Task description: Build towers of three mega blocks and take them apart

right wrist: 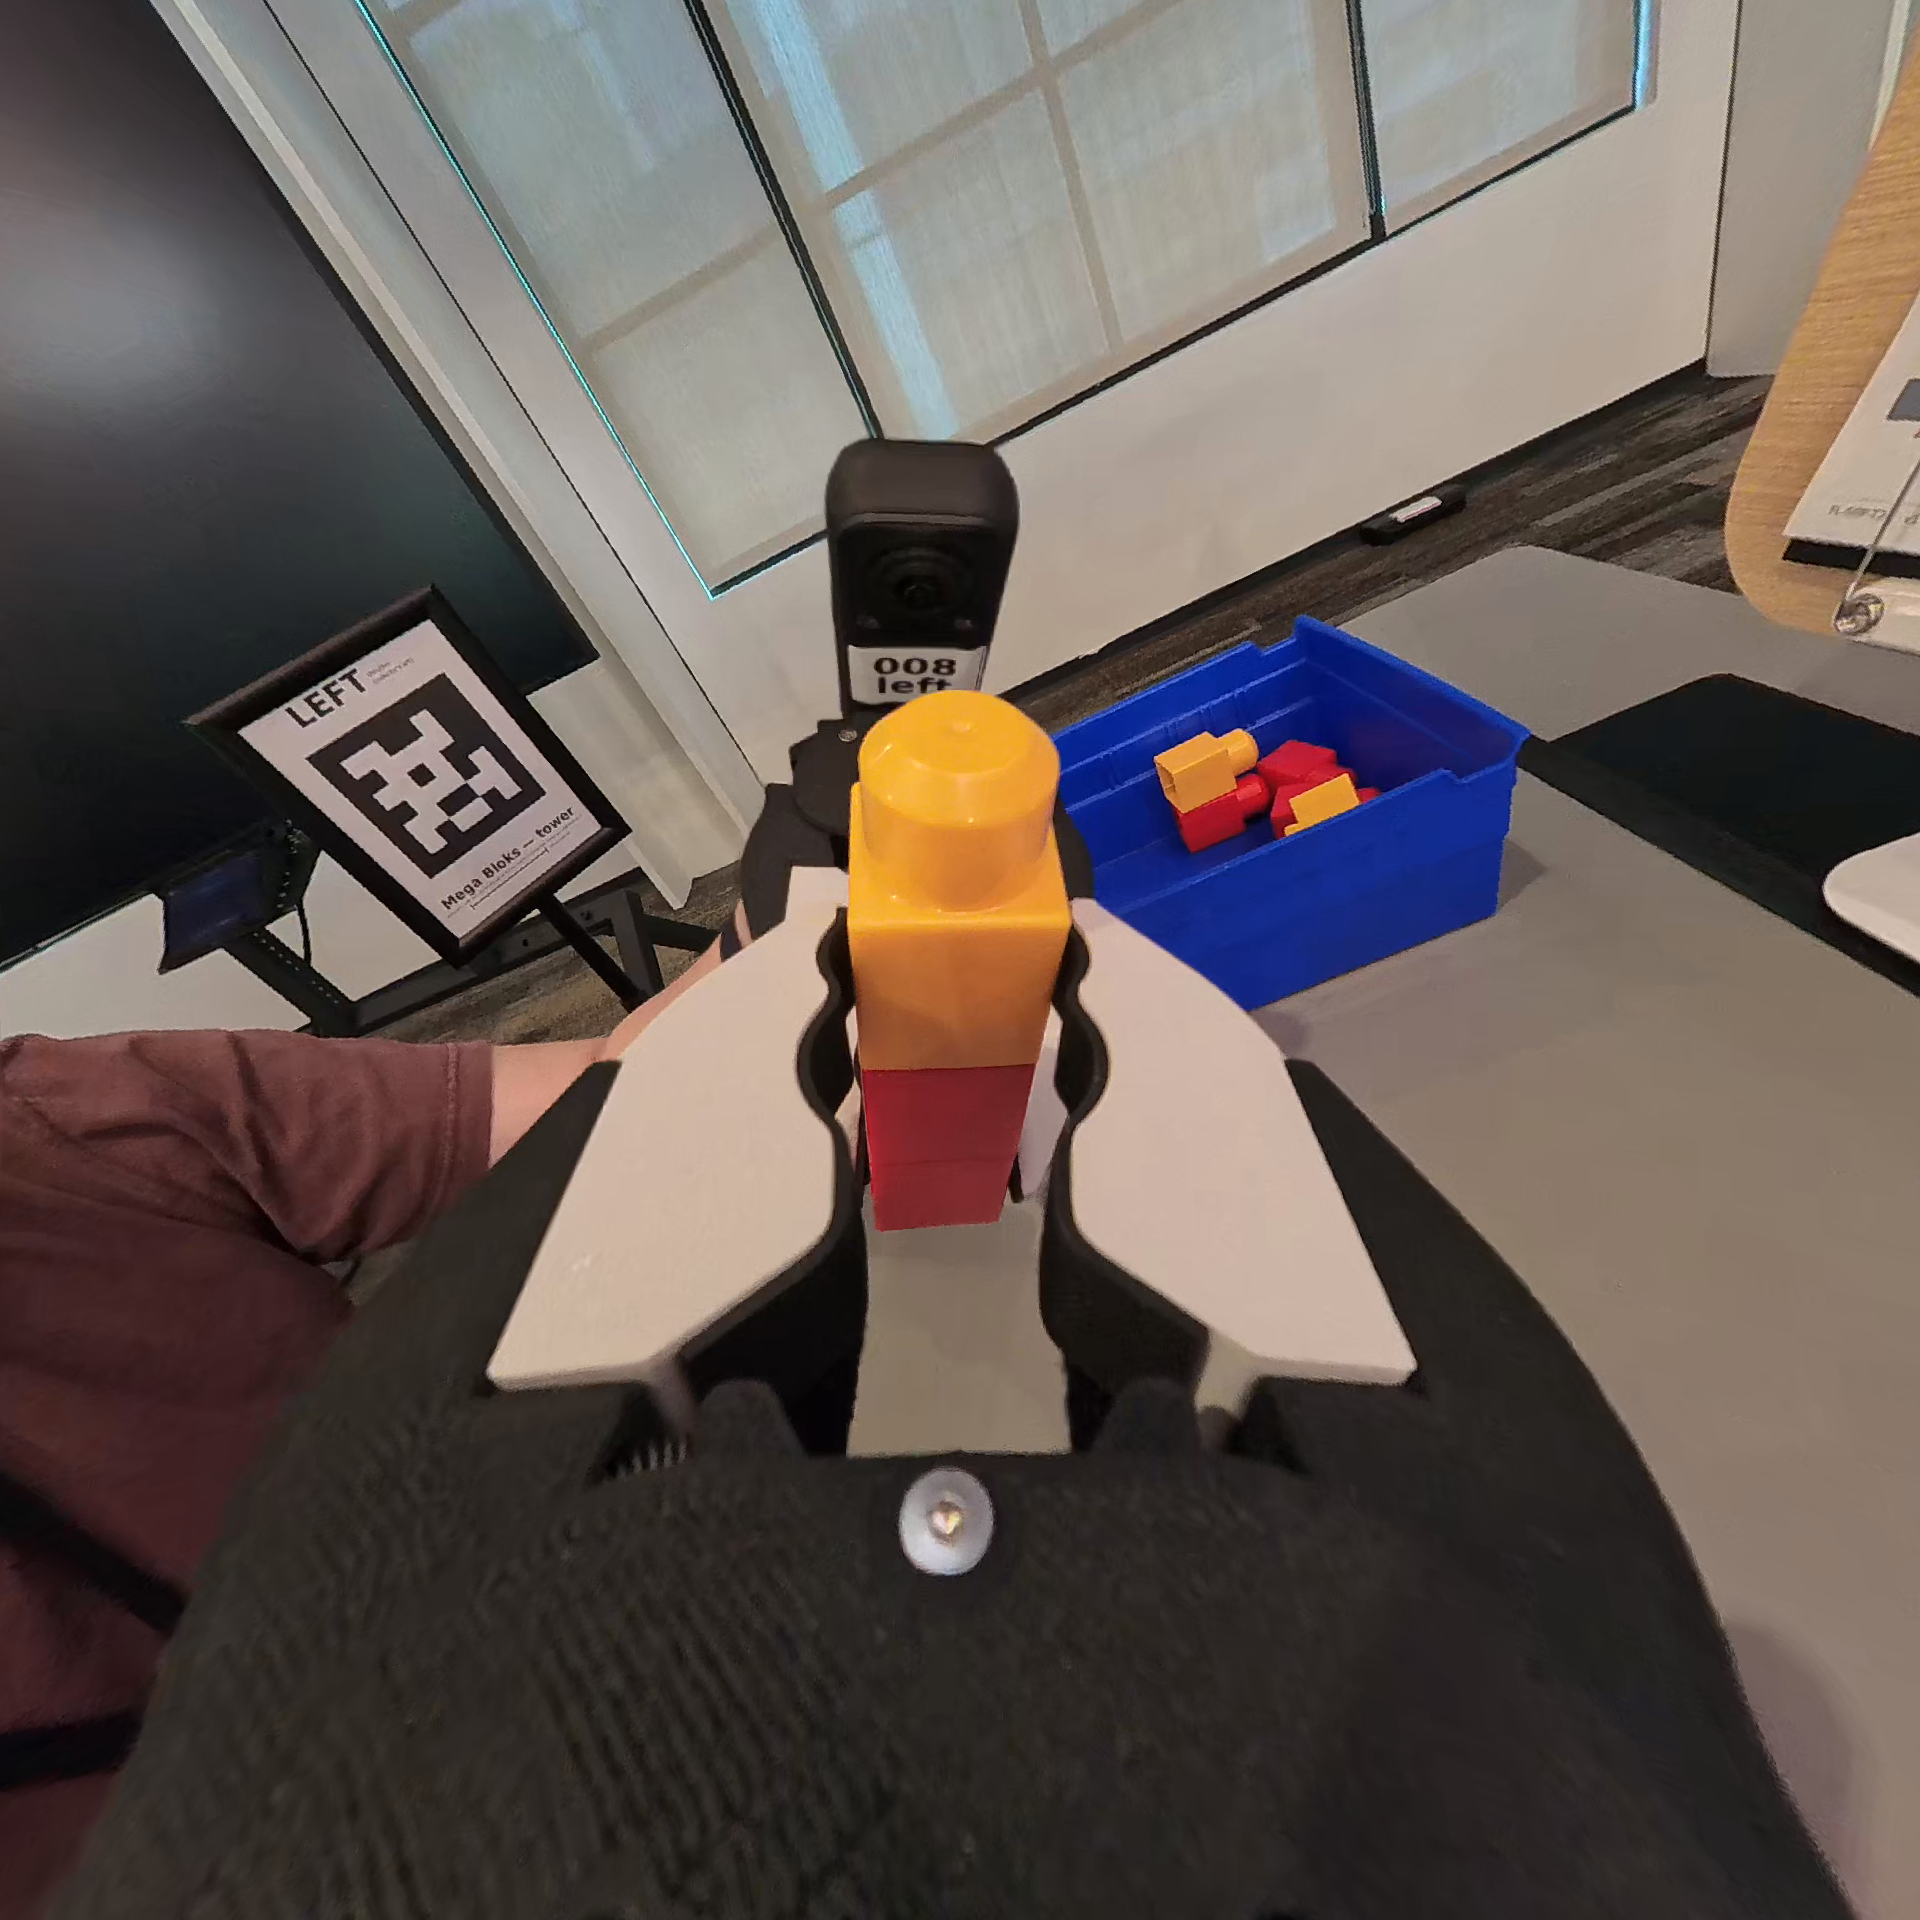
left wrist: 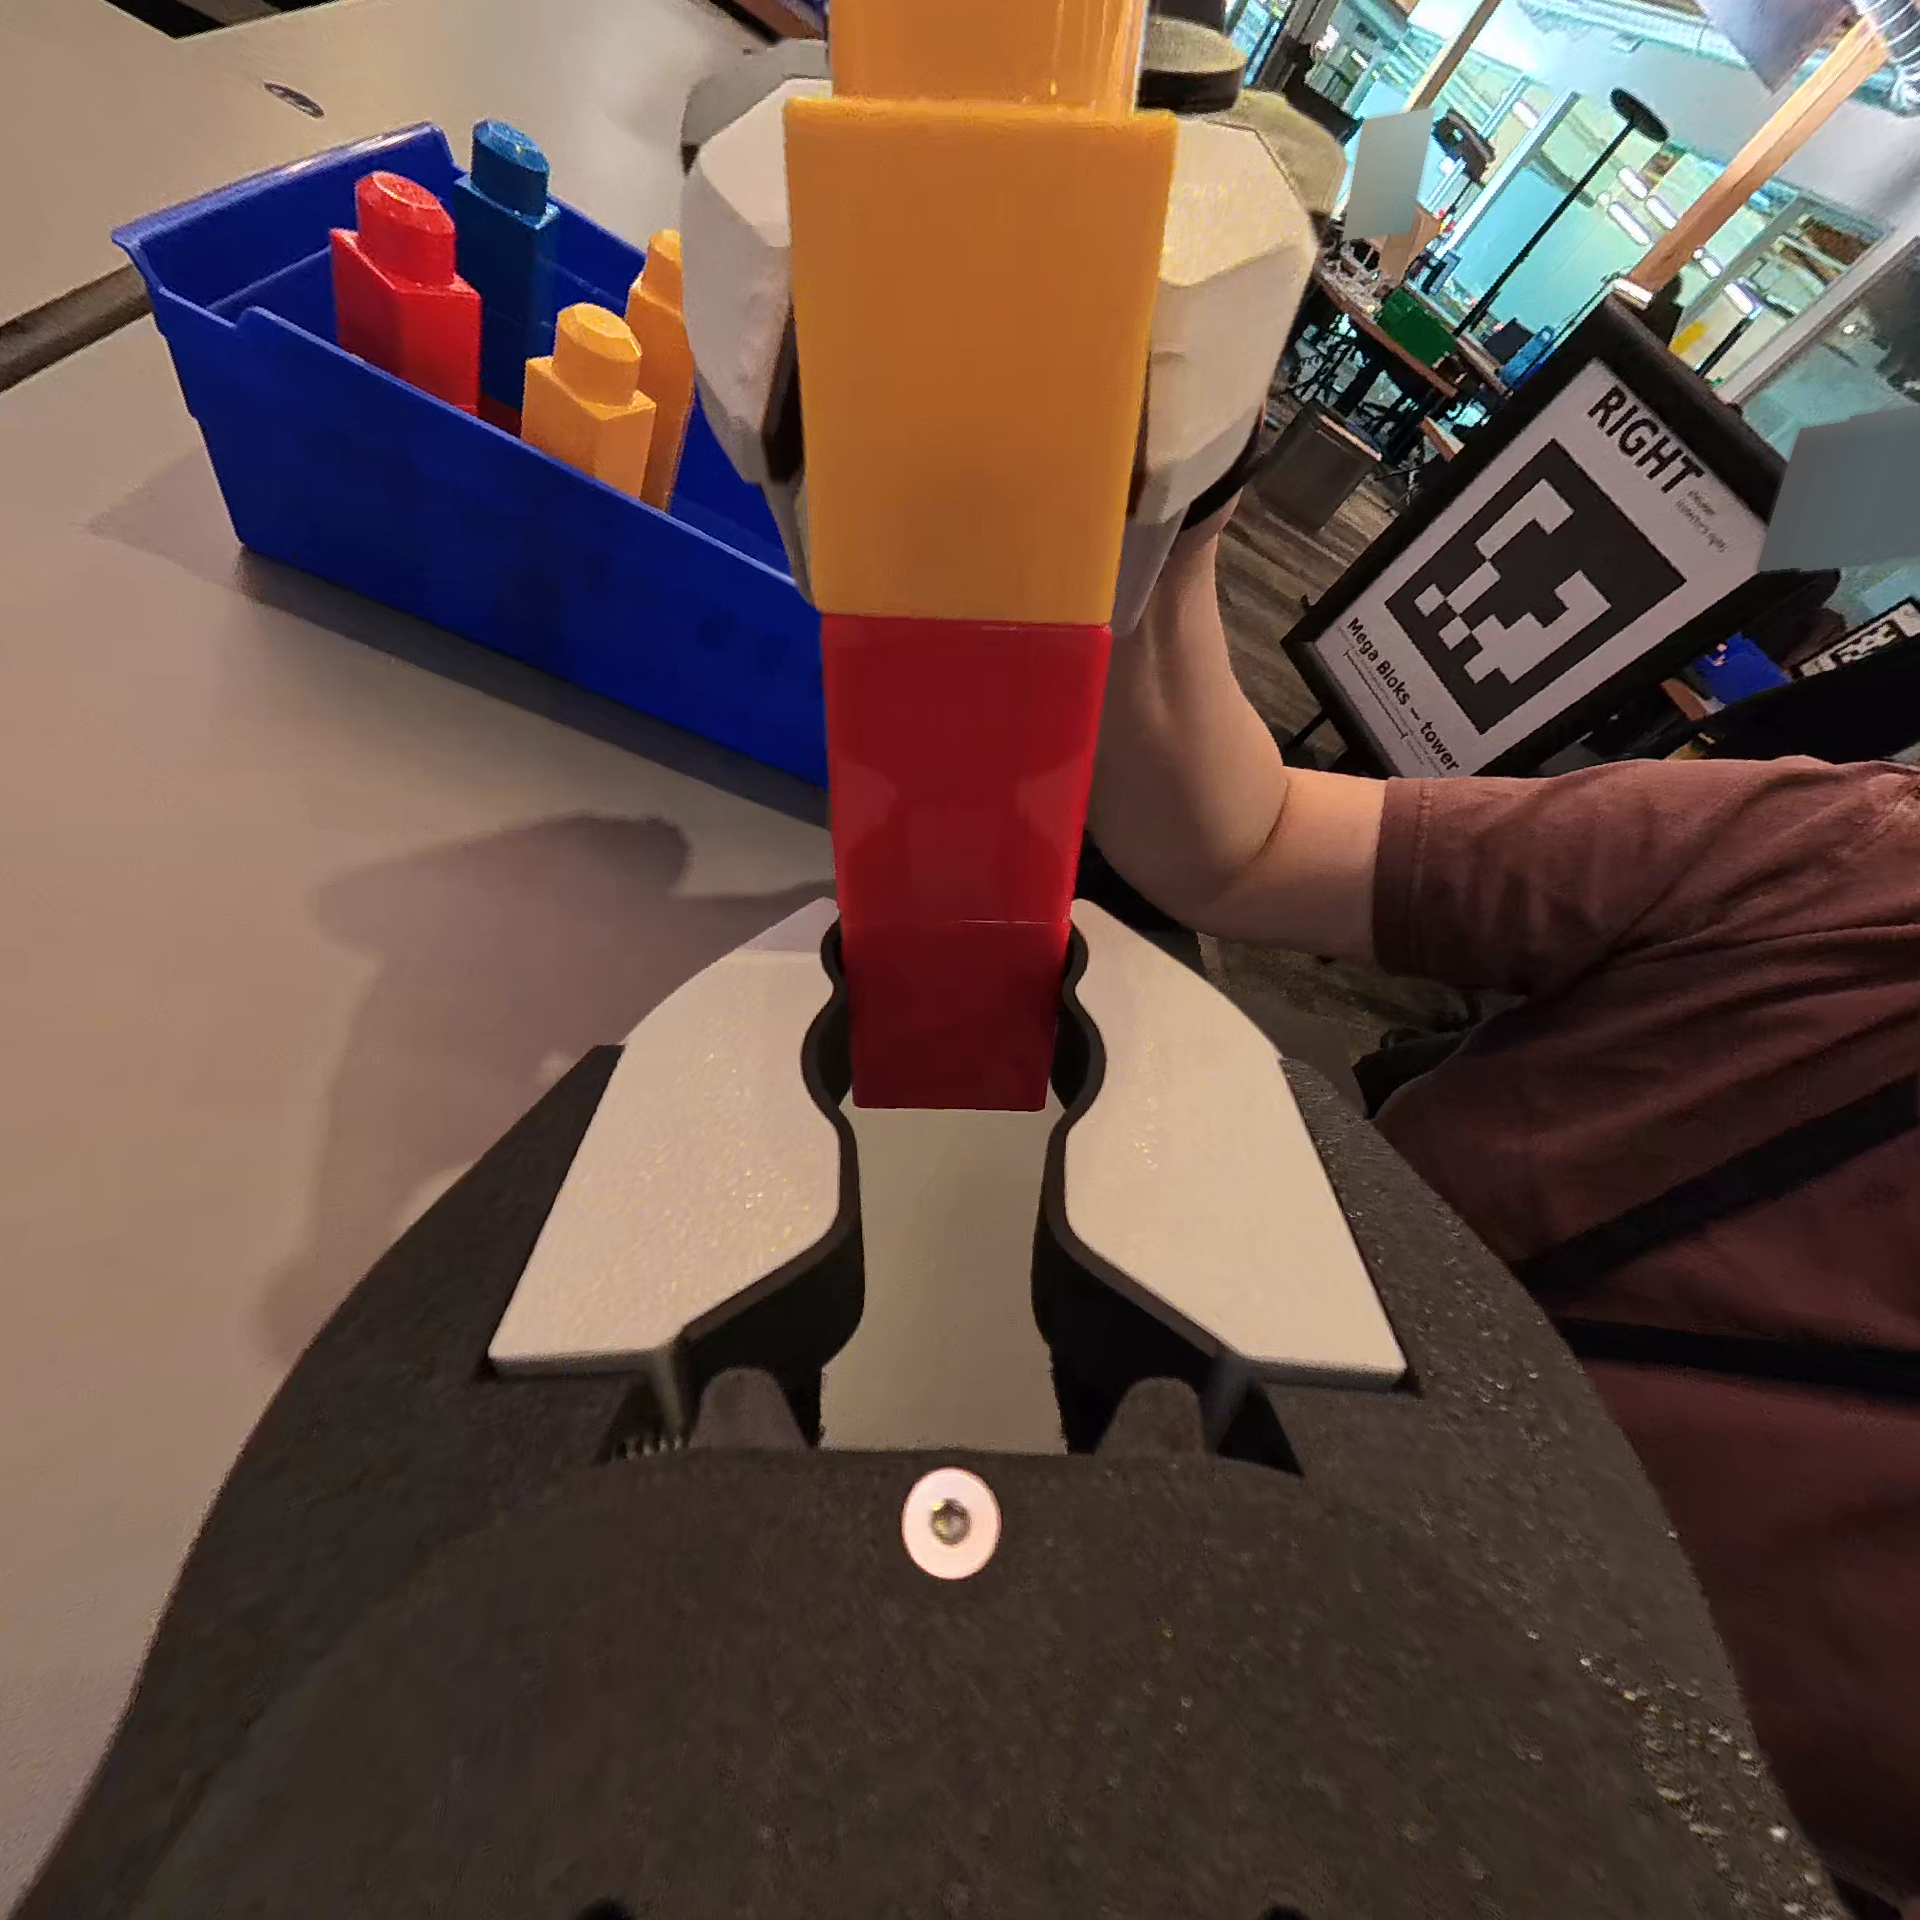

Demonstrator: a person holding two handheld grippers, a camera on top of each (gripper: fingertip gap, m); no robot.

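Observation:
A tower of mega blocks stands upright between my two grippers: a yellow block (left wrist: 971, 353) on top, a red block (left wrist: 961, 769) in the middle and a second red block (left wrist: 951, 1013) at the bottom. My left gripper (left wrist: 951, 935) is shut on the bottom red block, just above the grey table (left wrist: 312, 831). My right gripper (right wrist: 956, 925) is shut on the yellow top block (right wrist: 956, 966), with both pads pressed against its sides. The left wrist view shows the right gripper's white fingers (left wrist: 738, 312) clamping that yellow block. The red blocks (right wrist: 940, 1143) show below it in the right wrist view.
A blue bin (left wrist: 468, 540) behind and left of the tower holds upright red, blue and yellow blocks. Another blue bin (right wrist: 1351, 914) holds loose red and yellow blocks. Framed marker signs (left wrist: 1538, 582) (right wrist: 416, 779) stand beyond the table edge. A person's arm (left wrist: 1247, 831) is at the right. The tips of one gripper are about 7 cm away from the tips of the other.

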